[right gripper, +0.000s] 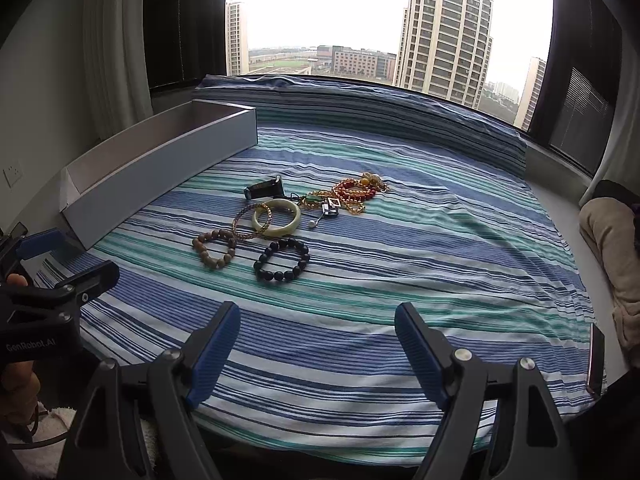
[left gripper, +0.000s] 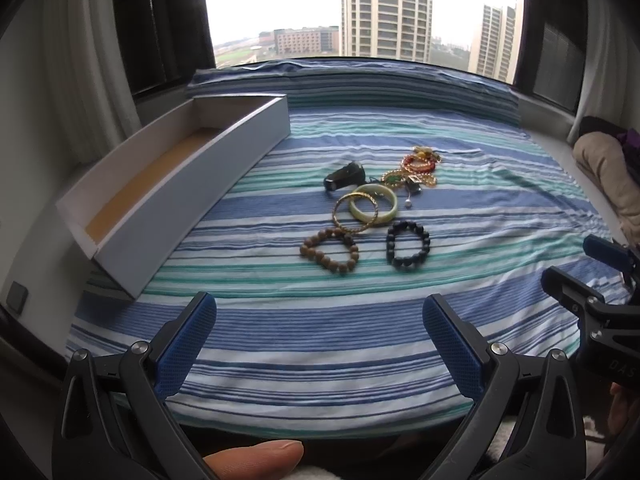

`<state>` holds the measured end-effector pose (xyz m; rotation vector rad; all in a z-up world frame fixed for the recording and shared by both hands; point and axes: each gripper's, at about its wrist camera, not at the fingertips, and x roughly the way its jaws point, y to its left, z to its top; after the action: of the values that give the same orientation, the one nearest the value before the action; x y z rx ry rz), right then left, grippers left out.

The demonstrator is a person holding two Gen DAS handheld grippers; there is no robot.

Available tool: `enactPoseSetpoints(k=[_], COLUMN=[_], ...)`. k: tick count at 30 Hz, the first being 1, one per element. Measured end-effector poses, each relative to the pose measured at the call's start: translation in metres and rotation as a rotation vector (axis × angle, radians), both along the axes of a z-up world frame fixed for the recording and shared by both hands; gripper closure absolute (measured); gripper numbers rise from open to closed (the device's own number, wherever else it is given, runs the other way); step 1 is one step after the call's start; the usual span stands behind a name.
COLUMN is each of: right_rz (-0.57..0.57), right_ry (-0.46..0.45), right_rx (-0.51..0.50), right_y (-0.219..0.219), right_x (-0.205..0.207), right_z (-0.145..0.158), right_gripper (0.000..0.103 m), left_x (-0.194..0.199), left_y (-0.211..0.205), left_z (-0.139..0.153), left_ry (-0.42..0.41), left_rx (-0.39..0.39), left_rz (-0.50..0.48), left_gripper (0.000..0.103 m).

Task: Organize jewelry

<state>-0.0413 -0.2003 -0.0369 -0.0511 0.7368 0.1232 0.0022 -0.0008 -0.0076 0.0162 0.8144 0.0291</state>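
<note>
Jewelry lies in a loose pile on the striped cloth (left gripper: 320, 344): a brown bead bracelet (left gripper: 330, 249) (right gripper: 215, 253), a black bead bracelet (left gripper: 408, 250) (right gripper: 282, 260), a pale jade bangle (left gripper: 373, 202) (right gripper: 277, 217), a gold bangle (left gripper: 357, 213) (right gripper: 252, 222), a dark watch (left gripper: 345, 177) (right gripper: 266, 189), and red and amber bead strands (left gripper: 419, 166) (right gripper: 356, 193). A long white box (left gripper: 176, 196) (right gripper: 160, 168) stands open and empty at the left. My left gripper (left gripper: 319, 322) is open, short of the pile. My right gripper (right gripper: 318, 330) is open, also short of it.
The cloth covers a window seat, with a folded striped cushion (right gripper: 360, 100) along the window. A beige bundle (right gripper: 612, 240) lies at the right end. A wall socket (right gripper: 12, 176) is at the left. The right gripper shows at the right edge of the left wrist view (left gripper: 592, 280).
</note>
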Motion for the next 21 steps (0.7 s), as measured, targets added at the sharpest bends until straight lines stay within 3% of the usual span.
enactPoseSetpoints(k=[21], right_rz=[-0.013], right_ry=[-0.001], right_rx=[-0.001], right_y=[-0.0017], right_x=[0.0003], right_z=[-0.001], right_gripper=[0.022], left_x=[-0.0029], left_y=[-0.0023], left_z=[-0.0009], left_ry=[0.008], left_rx=[0.006], left_rz=[0.001], left_gripper=[0.0])
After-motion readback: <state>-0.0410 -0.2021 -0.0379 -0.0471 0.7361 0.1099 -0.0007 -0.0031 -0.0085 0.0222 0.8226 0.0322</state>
